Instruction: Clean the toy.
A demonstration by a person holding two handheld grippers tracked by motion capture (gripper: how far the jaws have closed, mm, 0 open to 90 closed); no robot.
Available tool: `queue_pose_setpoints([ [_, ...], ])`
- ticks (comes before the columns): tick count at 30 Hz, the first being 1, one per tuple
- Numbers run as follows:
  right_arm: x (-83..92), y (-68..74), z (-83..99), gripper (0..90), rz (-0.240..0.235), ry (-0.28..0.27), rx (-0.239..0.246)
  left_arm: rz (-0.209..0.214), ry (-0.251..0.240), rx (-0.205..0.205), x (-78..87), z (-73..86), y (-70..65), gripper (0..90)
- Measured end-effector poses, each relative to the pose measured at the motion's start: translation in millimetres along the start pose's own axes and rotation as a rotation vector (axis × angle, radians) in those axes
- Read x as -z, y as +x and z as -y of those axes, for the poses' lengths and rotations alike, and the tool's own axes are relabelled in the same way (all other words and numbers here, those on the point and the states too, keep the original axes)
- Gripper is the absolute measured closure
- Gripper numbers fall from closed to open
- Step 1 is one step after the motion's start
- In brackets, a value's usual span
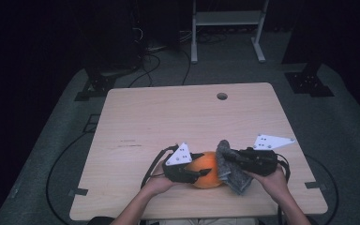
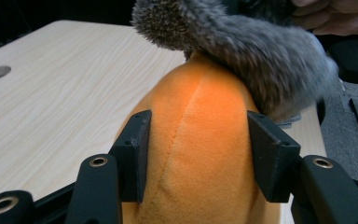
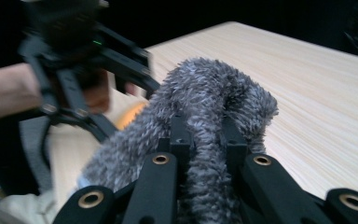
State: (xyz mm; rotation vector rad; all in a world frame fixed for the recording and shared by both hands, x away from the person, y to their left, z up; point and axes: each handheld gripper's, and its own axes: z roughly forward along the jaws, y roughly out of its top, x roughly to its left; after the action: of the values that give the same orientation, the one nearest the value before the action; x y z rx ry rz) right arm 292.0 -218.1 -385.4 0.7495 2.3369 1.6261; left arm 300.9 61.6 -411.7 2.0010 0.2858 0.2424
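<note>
An orange plush toy (image 1: 207, 171) lies near the front edge of the wooden table (image 1: 168, 117). My left gripper (image 1: 200, 168) comes at it from the left and is shut on it. In the left gripper view both pads (image 2: 137, 156) press into the orange plush toy (image 2: 200, 135) on either side of its seam. A grey fuzzy cloth (image 1: 229, 169) drapes over the toy's right end. My right gripper (image 1: 232, 158) is shut on this grey cloth (image 3: 205, 93), with a fold pinched between its jaws. The cloth (image 2: 242, 42) covers the far tip of the toy.
A round hole (image 1: 221, 96) sits near the table's far edge. Beyond the table stand a white frame (image 1: 227, 18), black stand bases at left (image 1: 96, 86) and right (image 1: 309, 82), and cables on the grey floor. The table's far half lies bare.
</note>
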Motion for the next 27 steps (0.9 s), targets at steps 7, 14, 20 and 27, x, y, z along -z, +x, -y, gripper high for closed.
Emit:
queue_pose_setpoints([
  [7,-14.6,1.1,5.9,79.5,0.009,0.056,0.014,-0.021,0.010,0.013,6.5,1.9,3.9,46.6],
  [14,-9.0,-2.8,7.8,79.5,0.005,0.044,-0.010,-0.020,0.011,0.012,3.0,3.3,2.1,46.9],
  [20,-21.4,6.5,6.8,79.6,-0.018,0.073,0.032,0.017,0.026,0.015,2.7,2.9,2.7,35.2],
  [27,-15.9,-0.9,16.8,79.6,-0.006,0.087,0.011,0.066,0.048,0.088,10.0,14.5,20.7,11.7],
])
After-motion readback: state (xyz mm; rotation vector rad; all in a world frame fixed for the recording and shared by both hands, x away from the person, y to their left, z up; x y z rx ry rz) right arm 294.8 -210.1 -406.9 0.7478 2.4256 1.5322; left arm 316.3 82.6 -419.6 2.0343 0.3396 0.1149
